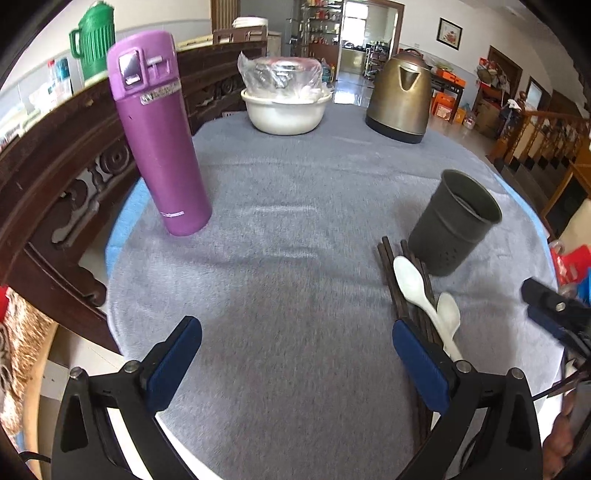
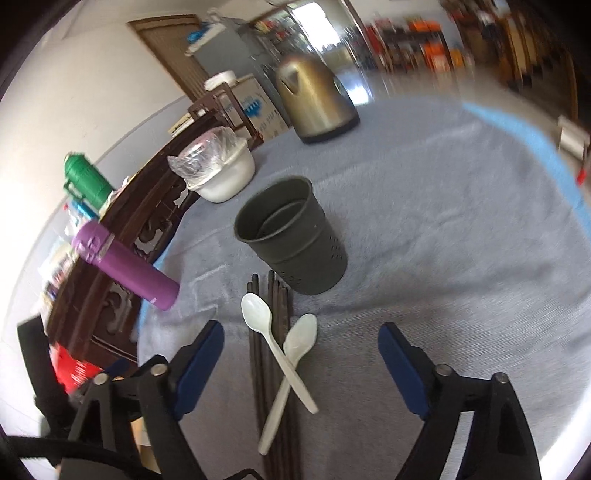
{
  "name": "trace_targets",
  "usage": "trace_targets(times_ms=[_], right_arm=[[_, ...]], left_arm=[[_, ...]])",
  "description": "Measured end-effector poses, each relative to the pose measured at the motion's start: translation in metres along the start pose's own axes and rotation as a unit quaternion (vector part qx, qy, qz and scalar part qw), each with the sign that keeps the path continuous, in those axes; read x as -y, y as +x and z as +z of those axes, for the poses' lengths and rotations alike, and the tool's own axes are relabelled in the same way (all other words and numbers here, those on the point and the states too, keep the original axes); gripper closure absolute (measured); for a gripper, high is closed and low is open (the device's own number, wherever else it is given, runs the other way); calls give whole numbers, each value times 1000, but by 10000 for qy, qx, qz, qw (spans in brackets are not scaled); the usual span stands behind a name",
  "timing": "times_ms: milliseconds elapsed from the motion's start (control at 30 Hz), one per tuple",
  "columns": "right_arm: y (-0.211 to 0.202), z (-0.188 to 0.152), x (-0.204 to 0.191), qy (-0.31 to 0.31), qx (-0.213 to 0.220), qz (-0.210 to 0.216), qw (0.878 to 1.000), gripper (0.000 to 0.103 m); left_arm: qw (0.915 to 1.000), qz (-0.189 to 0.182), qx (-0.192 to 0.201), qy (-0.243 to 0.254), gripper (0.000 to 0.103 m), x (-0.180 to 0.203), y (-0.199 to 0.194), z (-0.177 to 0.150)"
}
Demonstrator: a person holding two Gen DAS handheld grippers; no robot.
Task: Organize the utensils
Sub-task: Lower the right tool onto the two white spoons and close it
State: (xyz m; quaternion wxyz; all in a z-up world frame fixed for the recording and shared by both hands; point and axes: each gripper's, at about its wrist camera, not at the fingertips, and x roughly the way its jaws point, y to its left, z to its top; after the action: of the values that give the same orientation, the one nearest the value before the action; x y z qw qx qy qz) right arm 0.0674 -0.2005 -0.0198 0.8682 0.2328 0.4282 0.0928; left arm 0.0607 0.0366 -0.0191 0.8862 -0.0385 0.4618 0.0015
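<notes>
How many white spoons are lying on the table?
2. Both lie crossed on the dark chopsticks before the grey holder: one spoon left, the other spoon right.

White walls, glossy tiled floor catching daylight from a bright doorway. Carved dark wood furniture along the left. Framed picture on the wall, brown doors, wooden stair railing right, cluttered shelves behind.

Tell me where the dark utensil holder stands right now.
The dark utensil holder stands upright on the grey tablecloth, just beyond the tips of the chopsticks and the two white spoons; in the left wrist view it is right of centre.
</notes>
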Motion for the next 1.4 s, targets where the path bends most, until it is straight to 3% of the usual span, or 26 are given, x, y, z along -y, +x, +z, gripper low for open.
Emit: trace_targets(times_ms=[133, 233, 600, 767, 833, 867, 1000, 1167, 1400], right_arm=[[28, 6, 17, 662, -501, 308, 9961, 37], [42, 8, 31, 1160, -733, 503, 9893, 37], [70, 15, 32, 1668, -1269, 855, 9741, 39], [92, 10, 30, 1769, -1619, 715, 9682, 53], [98, 7, 31, 1797, -1676, 689, 9669, 62], [100, 5, 31, 1794, -1648, 671, 9676, 64], [102, 5, 31, 1692, -1569, 633, 9709, 79], [94, 3, 38, 1566, -1316, 647, 9767, 80], [66, 2, 58, 1572, -857, 484, 9827, 80]], left_arm=[[9986, -382, -253, -276, 20, -3, 13, 14], [9957, -680, -425, -472, 30, -2, 22, 24], [9826, -1355, -1091, -655, 32, 24, 63, 41], [9792, -1362, -1307, -747, 32, 31, 85, 45], [9781, -1358, -1368, -791, 38, 32, 92, 46], [9771, -1374, -1423, -790, 45, 34, 97, 46], [9775, -1369, -1431, -726, 56, 42, 103, 48], [9765, -1445, -1488, -587, 82, 56, 110, 49], [9826, -1339, -1239, -350, 99, 71, 100, 45]])
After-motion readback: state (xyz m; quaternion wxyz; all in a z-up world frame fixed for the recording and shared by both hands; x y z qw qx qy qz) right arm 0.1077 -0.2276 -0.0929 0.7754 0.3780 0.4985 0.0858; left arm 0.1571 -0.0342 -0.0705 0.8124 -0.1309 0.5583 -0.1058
